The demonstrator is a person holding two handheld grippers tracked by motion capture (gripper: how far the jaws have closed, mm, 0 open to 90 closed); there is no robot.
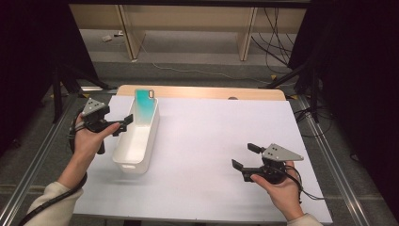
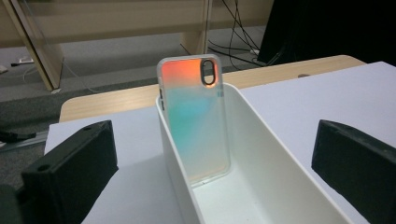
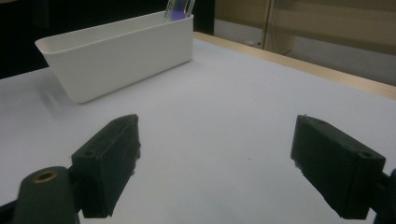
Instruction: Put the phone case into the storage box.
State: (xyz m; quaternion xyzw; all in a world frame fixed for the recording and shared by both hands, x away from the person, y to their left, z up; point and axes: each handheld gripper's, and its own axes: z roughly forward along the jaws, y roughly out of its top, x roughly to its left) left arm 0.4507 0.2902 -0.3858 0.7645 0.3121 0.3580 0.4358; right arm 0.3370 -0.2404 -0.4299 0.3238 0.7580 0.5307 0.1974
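Right hand-held gripper (image 1: 245, 157) low over bare white worktop (image 1: 211, 141), jaws apart. Left hand-held gripper (image 1: 126, 123) beside white bin (image 1: 139, 136), jaws apart. Phone case (image 1: 145, 106) upright against bin's far end, bottom hidden. Beyond: grey floor, wooden legs, cables, dark edges.

Count: one white bin (image 1: 136, 141), left on table. One phone case (image 1: 145, 106), at bin's far end. Two grippers: left gripper (image 1: 123, 124), right gripper (image 1: 245, 156). One white table (image 1: 211, 141).
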